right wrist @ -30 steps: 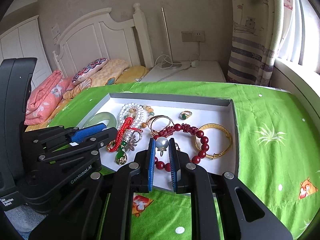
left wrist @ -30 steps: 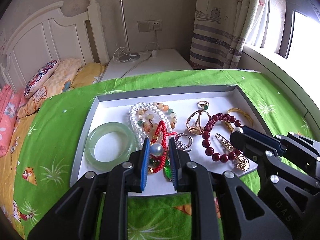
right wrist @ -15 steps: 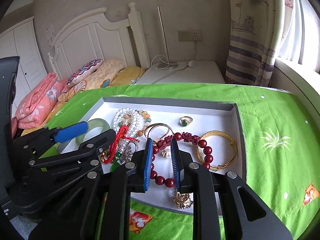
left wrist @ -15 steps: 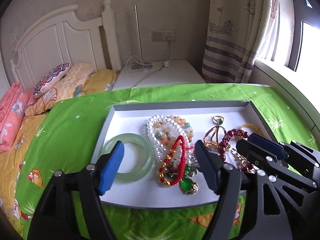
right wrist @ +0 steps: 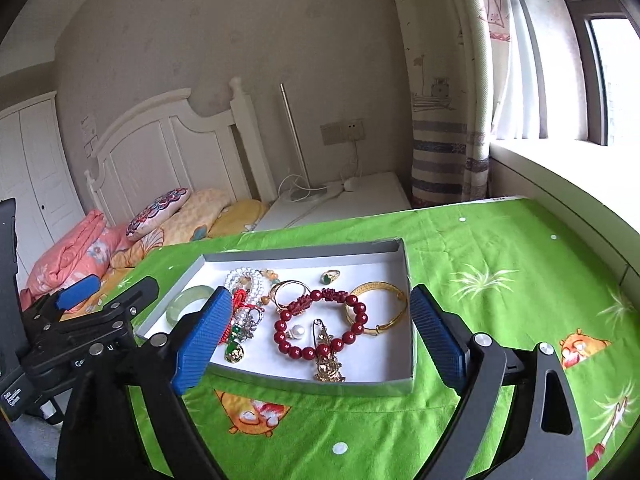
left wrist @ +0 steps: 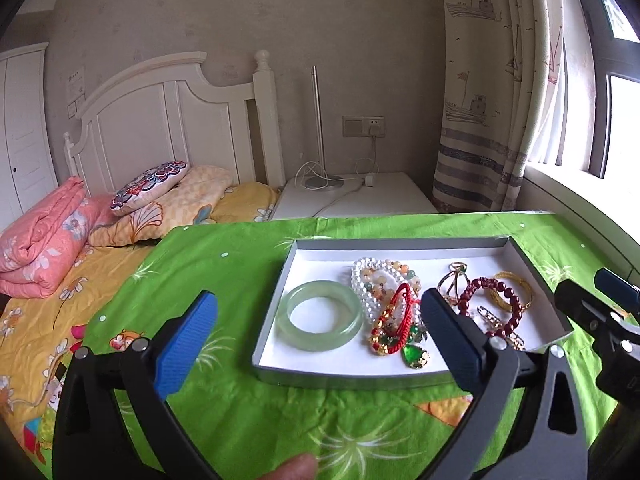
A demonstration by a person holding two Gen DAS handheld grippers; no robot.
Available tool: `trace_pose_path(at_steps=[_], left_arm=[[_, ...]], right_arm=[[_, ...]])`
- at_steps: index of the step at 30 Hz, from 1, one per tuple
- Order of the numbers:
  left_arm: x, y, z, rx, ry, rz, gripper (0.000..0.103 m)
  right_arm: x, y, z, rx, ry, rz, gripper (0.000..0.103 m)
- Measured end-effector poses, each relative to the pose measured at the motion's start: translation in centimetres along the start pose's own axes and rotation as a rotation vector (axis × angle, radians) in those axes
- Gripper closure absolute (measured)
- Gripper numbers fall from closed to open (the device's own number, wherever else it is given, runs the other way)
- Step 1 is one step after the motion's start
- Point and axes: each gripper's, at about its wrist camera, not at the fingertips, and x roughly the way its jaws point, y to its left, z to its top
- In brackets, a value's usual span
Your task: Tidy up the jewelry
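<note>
Left wrist view shows the left gripper [left wrist: 316, 338] with jaws opening wide and nothing between them, short of the tray [left wrist: 332, 378], perhaps to free the pieces for sorting; the right gripper [right wrist: 320, 338] likewise spreads, empty. Jewelry lies in the tray, the jade bangle [left wrist: 320, 315] at nine o'clock, on a green-clothed table [left wrist: 224, 264] beside a bed [left wrist: 80, 264].

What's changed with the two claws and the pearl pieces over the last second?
Both claws have let go of the pearl pieces and backed off from the grey cardboard tray. The left claw and right claw are opening, nothing between them. One white pearl earring now lies inside the dark red bead bracelet. The pale green jade bangle stayed put.
</note>
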Motion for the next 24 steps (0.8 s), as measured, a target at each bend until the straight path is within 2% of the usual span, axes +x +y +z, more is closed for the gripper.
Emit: trace_pose_path(at_steps=[3,5,10,18,24], left_arm=[[0.0,0.5,-1.4,-0.004,0.017,-0.024,0.002],[0.3,0.5,-1.8,0.002,0.037,-0.022,0.002],[0.6,1.0,-2.3,-0.002,0.05,-0.035,0.002],[0.5,0.0,-2.6,0.04,0.041,-0.042,0.002],[0.7,0.4,-2.6,0.011,0.051,-0.066,0.002]], right_arm=[[0.4,0.7,-1.2,-0.042,0.026,-0.029,0.016],[0.9,1.1,-1.4,-0.059,0.076,-0.046,0.016],[0.6,1.8,-1.7,-0.098,0.047,-0.121,0.016],[-0.1,2.1,-1.9,-0.12,0.01,-0.116,0.016],[-0.1,2.0,-1.8,-0.114,0.005,-0.115,0.016]])
